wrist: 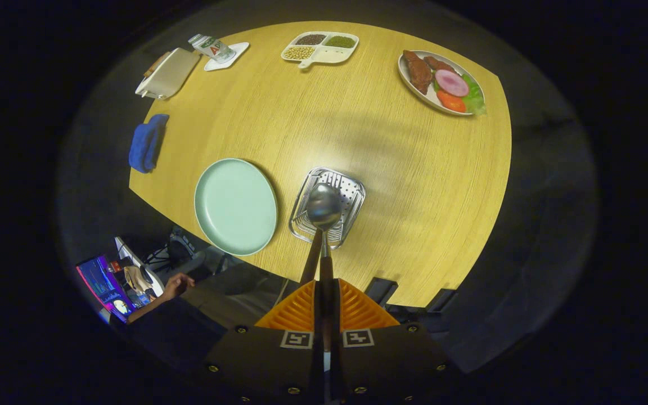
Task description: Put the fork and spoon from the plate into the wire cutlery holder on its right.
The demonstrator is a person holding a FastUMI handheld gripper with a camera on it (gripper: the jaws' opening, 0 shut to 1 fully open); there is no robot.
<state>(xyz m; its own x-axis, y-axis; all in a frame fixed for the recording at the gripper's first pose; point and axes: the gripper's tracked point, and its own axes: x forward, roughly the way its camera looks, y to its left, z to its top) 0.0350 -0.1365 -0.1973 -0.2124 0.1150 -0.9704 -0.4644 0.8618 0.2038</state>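
Gripper view looks straight down on a wooden table (pixel 358 146), with the gripper (pixel 325 298) at the bottom centre of the frame, its fingers pressed together on the handle of a spoon (pixel 324 207). The spoon's bowl hangs over the wire cutlery holder (pixel 352 194), which stands just right of the pale green plate (pixel 235 205) in the lower middle of the picture. That plate looks bare, and a second handle seems to run beside the spoon's, so the fork may be in the grip too or already in the holder; I cannot tell which. The step in hand appears to be the drop into the holder: the next move calls for lowering the bowl within the wire rim, then opening the fingers. Nothing stands in the way; a blue cloth (pixel 147 142), a divided dish (pixel 320 48) and a food plate (pixel 441 82) lie well apart toward the top.
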